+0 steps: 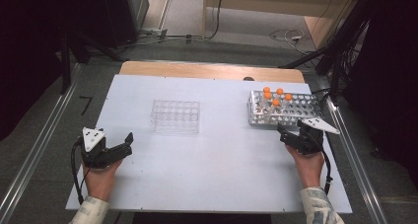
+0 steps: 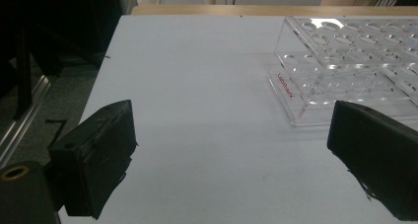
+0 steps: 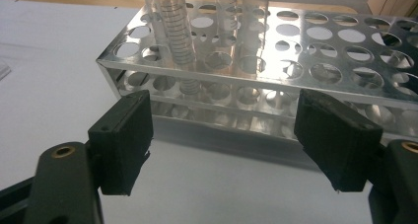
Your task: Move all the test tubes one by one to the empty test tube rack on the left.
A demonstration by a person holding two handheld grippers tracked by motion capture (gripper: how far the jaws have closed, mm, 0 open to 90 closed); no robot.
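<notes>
- Right gripper point(image 1: 295, 133), jaws spread and empty, faced the metal rack point(image 1: 300, 108) at right, lined up for an orange-capped tube point(image 3: 170, 21).
- Left gripper point(image 1: 120, 146), released, rested lower left on the worktop point(image 1: 217, 155) near the clear rack point(image 1: 175, 116).

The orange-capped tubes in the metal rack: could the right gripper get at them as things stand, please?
Probably yes: the right gripper sits open just in front of the metal rack, and the orange-capped tubes stand clear above it, nothing between.
</notes>
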